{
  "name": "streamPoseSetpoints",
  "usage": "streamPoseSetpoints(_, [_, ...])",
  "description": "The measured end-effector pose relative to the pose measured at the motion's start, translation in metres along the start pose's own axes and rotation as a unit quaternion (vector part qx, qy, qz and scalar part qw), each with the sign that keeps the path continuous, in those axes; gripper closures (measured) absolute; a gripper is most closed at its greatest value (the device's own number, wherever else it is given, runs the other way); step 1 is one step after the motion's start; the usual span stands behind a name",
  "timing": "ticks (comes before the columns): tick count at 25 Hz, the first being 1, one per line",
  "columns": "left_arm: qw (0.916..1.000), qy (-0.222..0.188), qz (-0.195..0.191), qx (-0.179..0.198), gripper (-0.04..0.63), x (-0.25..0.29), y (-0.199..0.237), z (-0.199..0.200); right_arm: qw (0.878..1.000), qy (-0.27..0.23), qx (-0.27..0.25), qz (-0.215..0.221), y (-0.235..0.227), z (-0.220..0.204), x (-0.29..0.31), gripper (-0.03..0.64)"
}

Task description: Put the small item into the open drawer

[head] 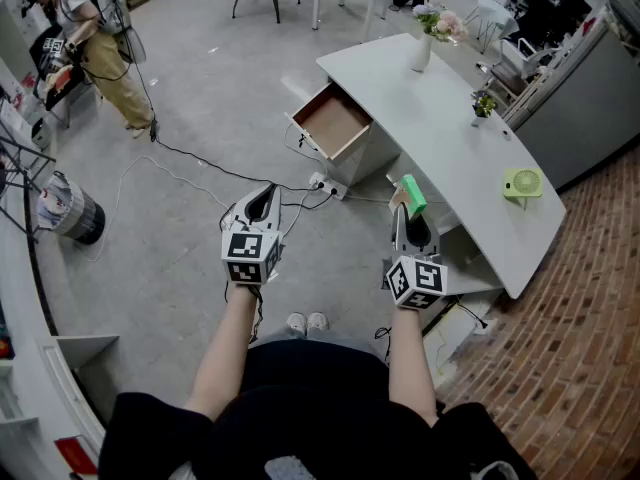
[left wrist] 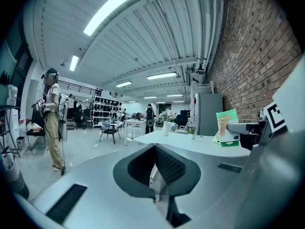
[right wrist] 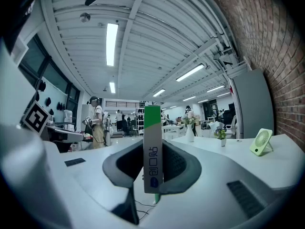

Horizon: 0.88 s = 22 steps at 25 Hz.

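My right gripper [head: 408,208] is shut on a small flat green-and-white box [head: 413,196], which stands upright between its jaws [right wrist: 152,149] and also shows in the left gripper view as the box [left wrist: 225,127] off to the right. My left gripper [head: 262,200] is shut with nothing between its fingers, as the left gripper [left wrist: 154,163] view confirms. The open drawer [head: 333,122] with a brown bottom sticks out of the white desk [head: 460,158] ahead, well beyond both grippers. Both grippers hover over the grey floor, short of the desk.
On the desk stand a white vase with flowers [head: 424,40], a small potted plant [head: 484,104] and a green fan [head: 522,184]. Cables and a power strip [head: 328,185] lie on the floor by the drawer. A person [head: 100,48] stands far left; a bin [head: 72,210] sits nearer.
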<state>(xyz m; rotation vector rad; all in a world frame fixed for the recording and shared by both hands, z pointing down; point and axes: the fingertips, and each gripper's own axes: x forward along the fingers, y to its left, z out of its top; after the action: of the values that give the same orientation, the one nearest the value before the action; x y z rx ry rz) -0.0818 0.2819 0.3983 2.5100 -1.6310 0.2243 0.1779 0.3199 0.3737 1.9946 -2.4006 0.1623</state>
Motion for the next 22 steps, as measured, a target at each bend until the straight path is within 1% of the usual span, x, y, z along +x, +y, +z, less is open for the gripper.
streamPoseSetpoints(12, [0.9999, 0.01, -0.005, -0.002, 0.574, -0.003, -0.005, -0.009, 1.0, -0.001, 0.002, -0.005, -0.004, -0.01, -0.006, 0.538])
streamPoseSetpoints(22, [0.9998, 0.014, -0.015, -0.004, 0.574, 0.0, 0.008, -0.013, 0.999, -0.009, 0.032, -0.015, 0.004, -0.005, -0.002, 0.531])
